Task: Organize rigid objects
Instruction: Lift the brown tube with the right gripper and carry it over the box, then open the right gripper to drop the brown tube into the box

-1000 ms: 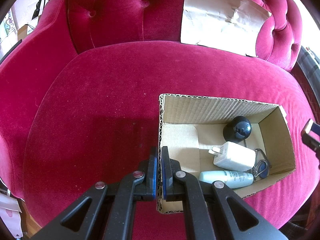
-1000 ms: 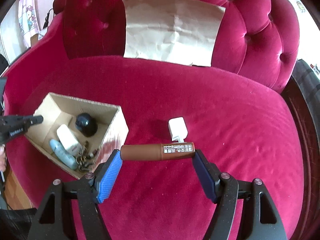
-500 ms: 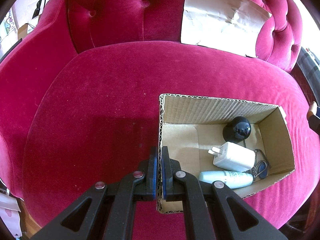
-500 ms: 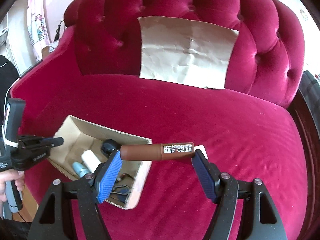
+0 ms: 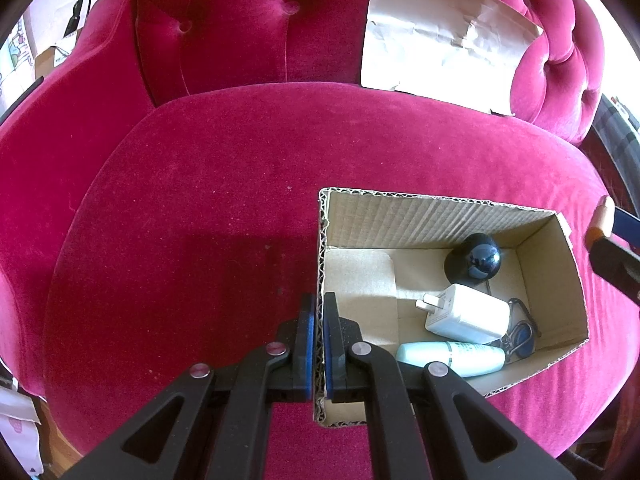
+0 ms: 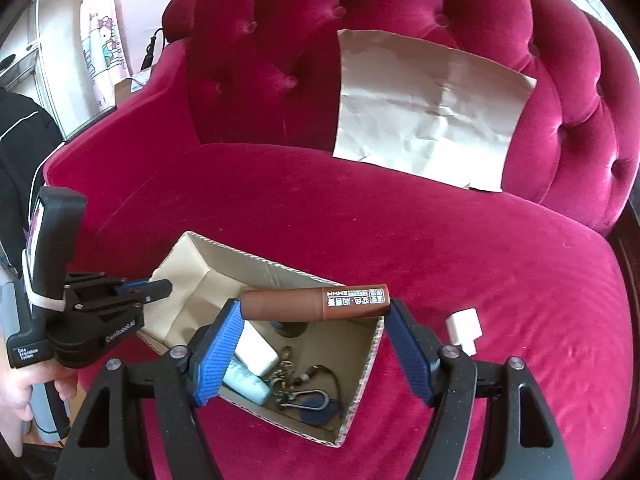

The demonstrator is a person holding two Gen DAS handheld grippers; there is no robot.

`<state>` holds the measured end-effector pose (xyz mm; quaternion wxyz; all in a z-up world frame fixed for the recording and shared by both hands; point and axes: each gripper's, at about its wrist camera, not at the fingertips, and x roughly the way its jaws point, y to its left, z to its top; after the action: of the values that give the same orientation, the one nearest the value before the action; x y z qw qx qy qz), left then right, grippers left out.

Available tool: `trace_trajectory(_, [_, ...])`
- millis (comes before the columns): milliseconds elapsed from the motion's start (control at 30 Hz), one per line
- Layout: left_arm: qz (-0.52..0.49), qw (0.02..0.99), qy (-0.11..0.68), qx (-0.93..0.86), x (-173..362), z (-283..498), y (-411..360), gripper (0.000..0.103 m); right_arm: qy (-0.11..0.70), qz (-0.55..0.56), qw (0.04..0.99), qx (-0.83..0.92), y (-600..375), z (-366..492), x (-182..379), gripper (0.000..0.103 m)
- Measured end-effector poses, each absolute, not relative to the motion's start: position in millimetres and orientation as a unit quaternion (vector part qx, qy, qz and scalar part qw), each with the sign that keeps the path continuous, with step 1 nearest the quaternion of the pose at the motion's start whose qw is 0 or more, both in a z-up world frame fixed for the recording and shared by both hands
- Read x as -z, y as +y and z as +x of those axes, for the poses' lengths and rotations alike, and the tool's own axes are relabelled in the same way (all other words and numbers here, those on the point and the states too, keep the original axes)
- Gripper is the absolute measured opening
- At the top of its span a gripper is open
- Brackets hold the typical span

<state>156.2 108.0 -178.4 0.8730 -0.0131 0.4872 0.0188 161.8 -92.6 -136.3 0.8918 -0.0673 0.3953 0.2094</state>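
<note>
An open-topped corrugated cardboard box stood on the seat of a crimson tufted velvet armchair. The left gripper was clamped tight on the box's near wall, one blue pad on each face of the cardboard. The right gripper held a brown cylindrical tube with white lettering crosswise, its two ends pressed between the blue ribbed pads, jaws fairly wide apart; in the right wrist view the tube hung over the open box. Inside the box lay a glossy black ball-shaped object on a dark base, a white plug-in charger with metal prongs, a pale mint-green tube and a bunch of keys on a metal carabiner with a blue tag. A second small white plug adapter lay on the seat cushion just outside the box's right wall. A creased sheet of brown paper leaned against the chair back.
</note>
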Motion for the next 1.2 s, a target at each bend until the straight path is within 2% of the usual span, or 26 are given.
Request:
trace_trajectory(1100, [-0.016,0.873,0.486,-0.017,178.3,154.7,108.8,0.003,0.432,-0.072,0.868,-0.236,-56.9,169.7,165.9,0.077])
trace_trajectory(1167, [-0.016,0.874,0.486,-0.017,178.1,154.5,108.3,0.003,0.431,-0.072,0.869,-0.231,-57.5,170.8,165.5,0.081])
trace_trajectory(1200, [-0.015,0.874,0.486,-0.017,178.0,154.4,108.4,0.003,0.431,-0.071,0.870,-0.231,-57.9,171.6,165.3,0.086])
